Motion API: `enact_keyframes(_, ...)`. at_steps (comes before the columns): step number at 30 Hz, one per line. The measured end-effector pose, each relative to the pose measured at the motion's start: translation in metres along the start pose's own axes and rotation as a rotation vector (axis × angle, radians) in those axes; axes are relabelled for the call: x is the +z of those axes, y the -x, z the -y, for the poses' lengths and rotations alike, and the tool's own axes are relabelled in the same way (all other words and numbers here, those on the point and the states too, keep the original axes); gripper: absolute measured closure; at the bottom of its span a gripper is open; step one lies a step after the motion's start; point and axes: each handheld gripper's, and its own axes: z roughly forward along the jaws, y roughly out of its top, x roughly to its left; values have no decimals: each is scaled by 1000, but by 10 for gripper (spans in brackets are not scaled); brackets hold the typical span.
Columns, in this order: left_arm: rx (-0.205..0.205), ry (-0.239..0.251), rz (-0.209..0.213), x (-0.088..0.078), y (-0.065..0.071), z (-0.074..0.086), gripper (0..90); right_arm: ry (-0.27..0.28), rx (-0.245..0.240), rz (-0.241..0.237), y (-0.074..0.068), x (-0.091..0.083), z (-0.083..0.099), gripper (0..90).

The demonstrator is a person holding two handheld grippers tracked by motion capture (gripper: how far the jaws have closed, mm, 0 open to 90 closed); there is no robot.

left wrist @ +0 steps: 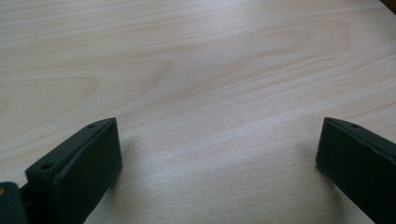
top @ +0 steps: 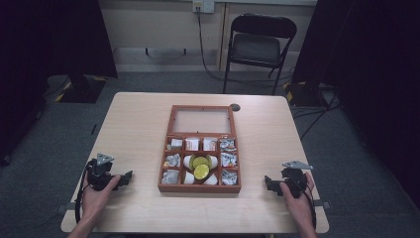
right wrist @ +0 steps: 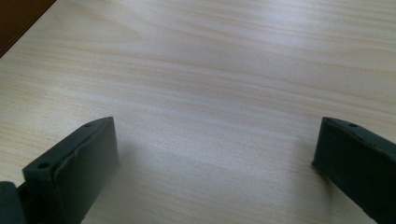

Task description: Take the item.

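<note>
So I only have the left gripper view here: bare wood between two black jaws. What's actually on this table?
Observer: A wooden compartment box sits mid-table with its glass lid open.
Operator: What's in it?
Observer: Small wrapped packets fill the side cells; two round yellow-green items lie in the middle with white pieces.
Operator: Where are the tongs?
Observer: The left tongs rest left of the box, the right tongs right of it, both apart from it.
Operator: Is the right one holding anything?
Observer: No, its jaws stand open over the bare table.
</note>
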Motion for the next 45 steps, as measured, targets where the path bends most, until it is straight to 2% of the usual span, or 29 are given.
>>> enact_keyframes(11, -9, -2, -13, 0, 2, -1, 21, 1, 0, 0, 0, 0, 0, 0)
enact_keyframes(13, -9, 7, -7, -1, 2, -1, 64, 2, -1, 0, 0, 0, 0, 0)
enact_keyframes(16, -6, 20, -11, -4, 4, -2, 175, 2, -1, -1, 0, 0, 0, 0)
enact_keyframes(23, 3, 2, 2, -6, 5, -3, 164, 0, 1, -1, 0, 0, 0, 0)
enact_keyframes(24, -11, 7, 42, -9, 6, -4, 165, 0, 1, -2, 0, 0, 0, 0)
enact_keyframes(27, -18, 12, 79, -16, 7, -4, 165, 0, 1, -1, 0, 0, 0, 0)
enact_keyframes(29, -11, 21, 75, -21, 9, -4, 165, 0, 1, -1, 0, 0, 0, 0)
enact_keyframes(34, 3, 35, 97, -26, 12, -4, 165, 0, 1, -1, 0, 0, 0, 0)
enact_keyframes(40, 46, 64, 95, -28, 19, -11, 181, 0, 1, -2, 0, 0, 0, 0)
enact_keyframes(45, 55, 76, 100, -28, 24, -14, 186, 0, 1, -2, 0, 0, 0, 0)
